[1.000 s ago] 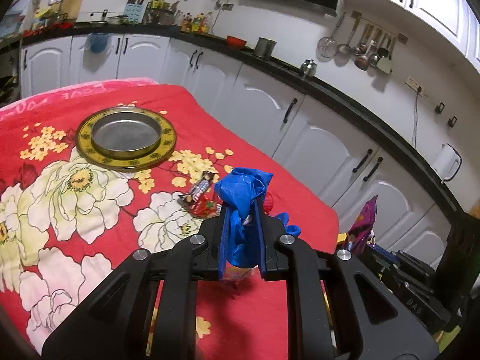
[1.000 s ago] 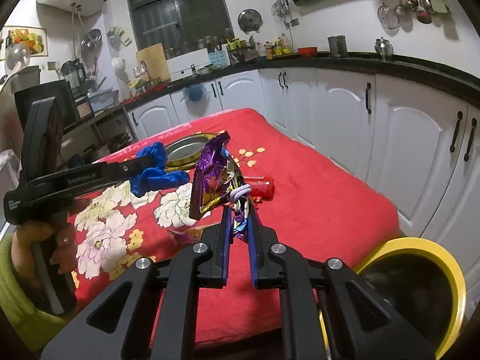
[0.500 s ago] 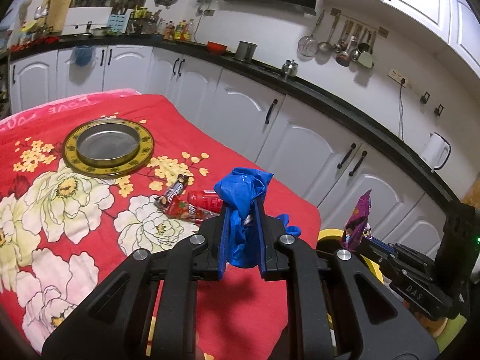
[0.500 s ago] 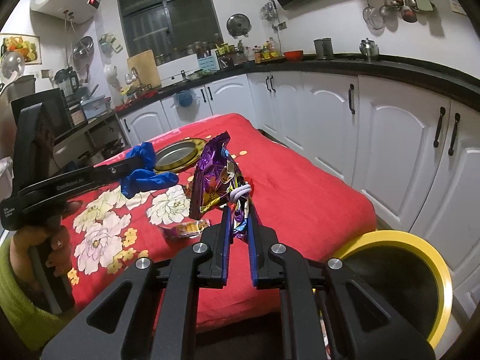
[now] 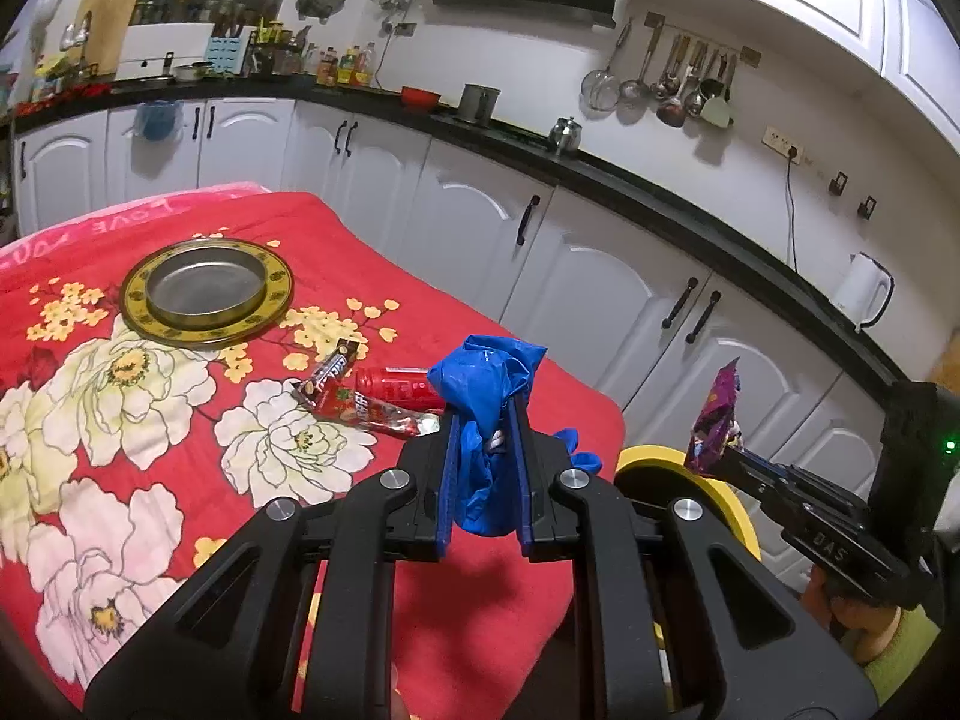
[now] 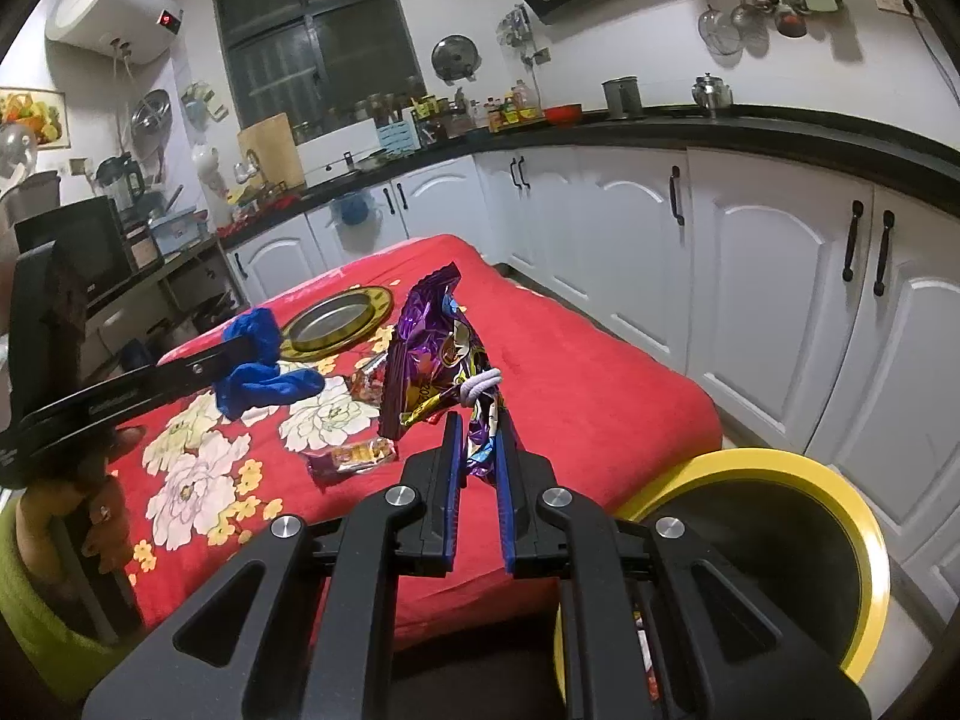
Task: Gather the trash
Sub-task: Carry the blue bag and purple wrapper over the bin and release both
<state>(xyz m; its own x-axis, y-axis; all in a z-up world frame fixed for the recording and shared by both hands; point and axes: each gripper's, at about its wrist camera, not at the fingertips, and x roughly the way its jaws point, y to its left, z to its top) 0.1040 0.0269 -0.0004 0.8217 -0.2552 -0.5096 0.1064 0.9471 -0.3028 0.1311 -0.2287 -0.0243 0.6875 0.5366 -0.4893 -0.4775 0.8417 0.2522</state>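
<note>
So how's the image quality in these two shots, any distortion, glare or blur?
Left wrist view: strong fisheye bend in the counter, dark vignetted corners, the blue bag sharp, casting a shadow on the red cloth. Right wrist view: same curvature, glare on the white cabinets, purple wrapper in focus.

red floral blanket (image 5: 150, 420) carries a metal plate (image 5: 207, 291), wrappers (image 5: 354, 402).

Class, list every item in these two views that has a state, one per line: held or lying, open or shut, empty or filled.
Left gripper: shut on crumpled blue plastic bag, lifted.
Right gripper: shut on purple foil snack bag, tied with a white band.
Yellow-rimmed black bin: open, beside the table.
Gold-rimmed metal plate: empty, flat on the red floral cloth.
Red wrapper: lying on cloth.
Small orange candy wrapper: lying on cloth.
</note>
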